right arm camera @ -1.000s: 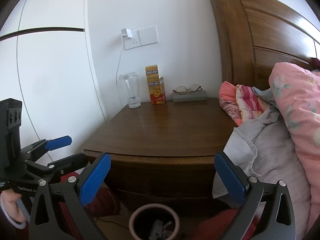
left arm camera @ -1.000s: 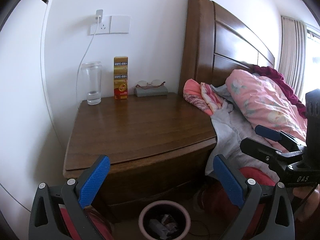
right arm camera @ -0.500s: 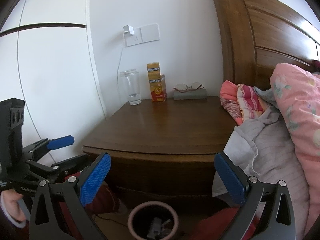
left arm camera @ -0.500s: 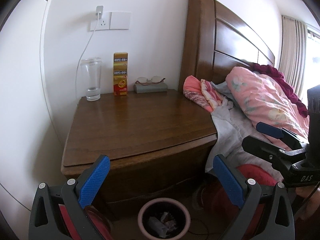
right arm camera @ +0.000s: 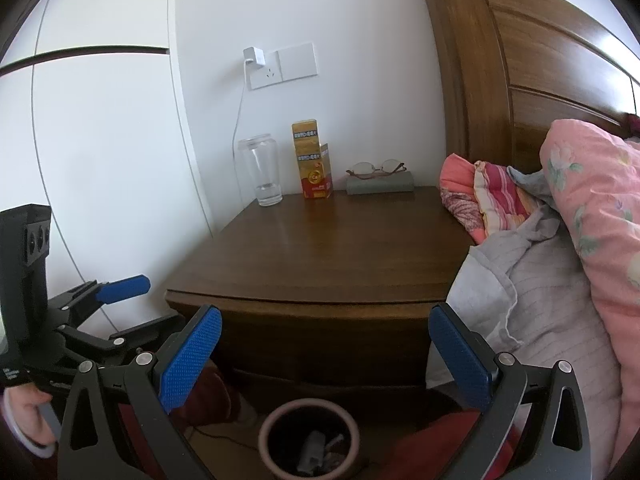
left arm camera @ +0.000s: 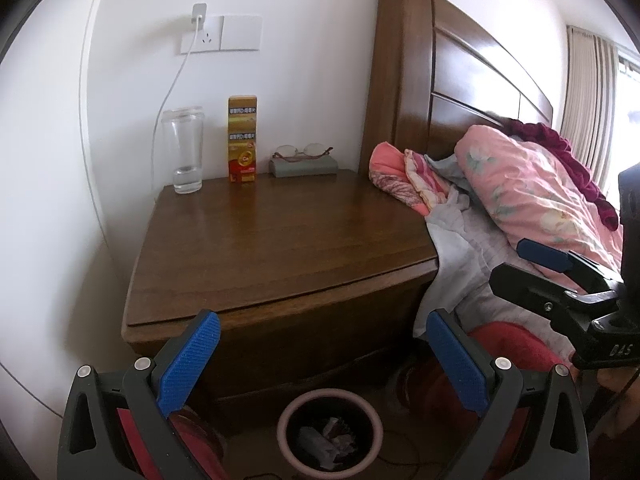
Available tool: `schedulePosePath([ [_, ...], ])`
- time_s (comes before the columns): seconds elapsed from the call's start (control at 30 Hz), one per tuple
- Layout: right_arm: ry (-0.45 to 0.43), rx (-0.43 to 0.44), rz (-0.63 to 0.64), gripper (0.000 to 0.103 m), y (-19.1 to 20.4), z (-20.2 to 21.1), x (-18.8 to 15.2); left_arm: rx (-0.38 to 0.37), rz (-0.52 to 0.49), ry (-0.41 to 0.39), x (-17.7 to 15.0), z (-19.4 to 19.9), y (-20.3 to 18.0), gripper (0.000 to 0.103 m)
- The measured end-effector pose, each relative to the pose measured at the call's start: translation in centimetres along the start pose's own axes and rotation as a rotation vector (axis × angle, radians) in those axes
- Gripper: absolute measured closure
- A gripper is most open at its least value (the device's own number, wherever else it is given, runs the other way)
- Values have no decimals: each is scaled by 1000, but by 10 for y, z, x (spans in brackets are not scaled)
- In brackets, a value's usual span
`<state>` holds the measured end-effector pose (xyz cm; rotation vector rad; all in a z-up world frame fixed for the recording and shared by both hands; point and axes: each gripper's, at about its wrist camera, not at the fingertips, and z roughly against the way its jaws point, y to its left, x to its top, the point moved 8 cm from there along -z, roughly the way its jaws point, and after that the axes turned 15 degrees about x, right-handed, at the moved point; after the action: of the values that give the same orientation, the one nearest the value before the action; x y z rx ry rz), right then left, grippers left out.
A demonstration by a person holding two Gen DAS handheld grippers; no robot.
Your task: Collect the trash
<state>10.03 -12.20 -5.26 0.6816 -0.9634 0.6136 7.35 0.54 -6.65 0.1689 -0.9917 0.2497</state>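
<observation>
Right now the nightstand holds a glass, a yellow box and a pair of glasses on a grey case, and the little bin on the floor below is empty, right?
Not quite: the bin is not empty. The left wrist view shows crumpled scraps inside it. The rest holds: the glass, yellow box and glasses on their grey case stand on the nightstand.

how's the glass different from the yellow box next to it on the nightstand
The glass is clear and round, and you can see through it; the yellow box is opaque, printed and square-edged. The glass looks nearly empty, with perhaps a little water at the bottom; the box's contents are hidden. The box stands slightly taller. Both stand upright at the back of the nightstand, near the wall.
</observation>
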Motion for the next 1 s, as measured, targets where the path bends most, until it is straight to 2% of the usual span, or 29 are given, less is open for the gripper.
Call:
schedulePosePath([
  [0.73, 14, -5, -1, 0, -3, -3, -3, -24, -11, 3, -3, 1, -1, 0],
  [1.0, 25, -16, -12, 0, -6, -5, -6, -44, -25, 26, -7, -4, -2, 0],
])
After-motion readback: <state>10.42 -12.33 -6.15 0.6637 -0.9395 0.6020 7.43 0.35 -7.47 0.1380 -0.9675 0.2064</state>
